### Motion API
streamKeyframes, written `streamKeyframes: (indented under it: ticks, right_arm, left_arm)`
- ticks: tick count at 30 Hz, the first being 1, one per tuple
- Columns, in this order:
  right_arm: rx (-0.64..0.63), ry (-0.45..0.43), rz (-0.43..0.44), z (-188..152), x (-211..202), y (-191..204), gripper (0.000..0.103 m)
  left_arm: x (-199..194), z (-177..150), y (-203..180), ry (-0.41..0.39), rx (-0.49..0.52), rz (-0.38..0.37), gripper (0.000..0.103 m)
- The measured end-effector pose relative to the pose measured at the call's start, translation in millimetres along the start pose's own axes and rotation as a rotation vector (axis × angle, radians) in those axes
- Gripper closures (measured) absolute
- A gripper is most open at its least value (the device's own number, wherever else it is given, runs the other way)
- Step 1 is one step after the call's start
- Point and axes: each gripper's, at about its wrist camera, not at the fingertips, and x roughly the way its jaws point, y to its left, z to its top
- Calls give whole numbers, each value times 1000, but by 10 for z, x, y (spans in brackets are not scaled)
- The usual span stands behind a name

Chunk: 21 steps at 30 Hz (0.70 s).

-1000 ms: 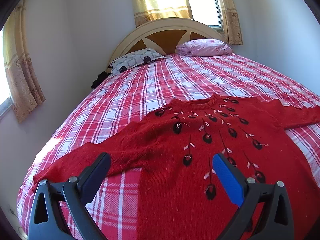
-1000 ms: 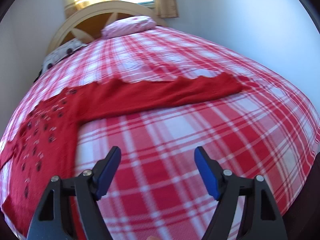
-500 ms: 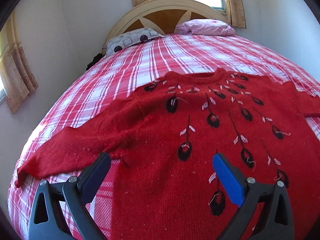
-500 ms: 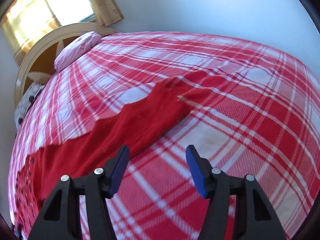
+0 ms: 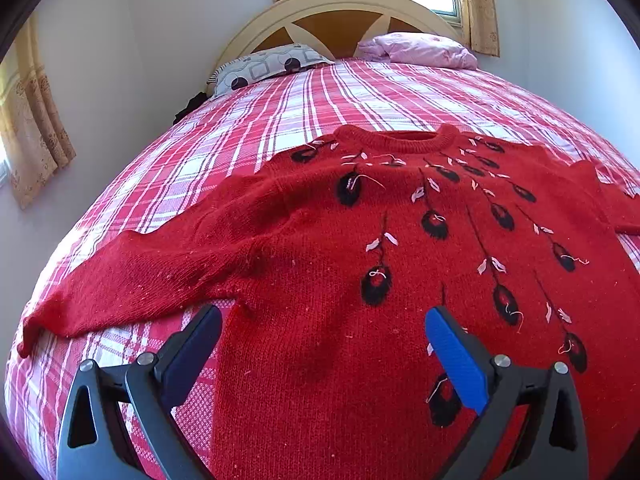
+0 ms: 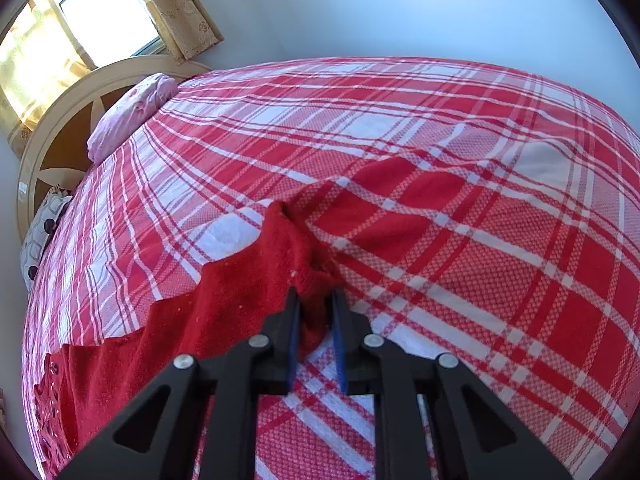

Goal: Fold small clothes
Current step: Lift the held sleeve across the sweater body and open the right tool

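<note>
A red sweater (image 5: pixel 320 280) lies flat on the bed (image 5: pixel 300 108), sleeves spread. The left claw (image 5: pixel 324 340) hangs released above its body; the right claw (image 6: pixel 314 300) has just been closing and pinches the cuff (image 6: pixel 296 256)

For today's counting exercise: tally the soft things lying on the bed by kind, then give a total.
Red sweater: 1
Patterned grey pillow: 1
Pink pillow: 1
Total: 3
</note>
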Motion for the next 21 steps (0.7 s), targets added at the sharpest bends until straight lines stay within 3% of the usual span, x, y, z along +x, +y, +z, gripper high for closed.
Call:
streamKeyframes:
  ticks: [8, 21]
  right_arm:
    - [-114, -63, 17, -8, -231, 369, 91]
    - [-374, -70, 130, -308, -438, 1497, 92]
  left_arm:
    - [-56, -25, 29, -9, -14, 8, 1]
    - [-124, 23, 117, -22, -43, -4, 1]
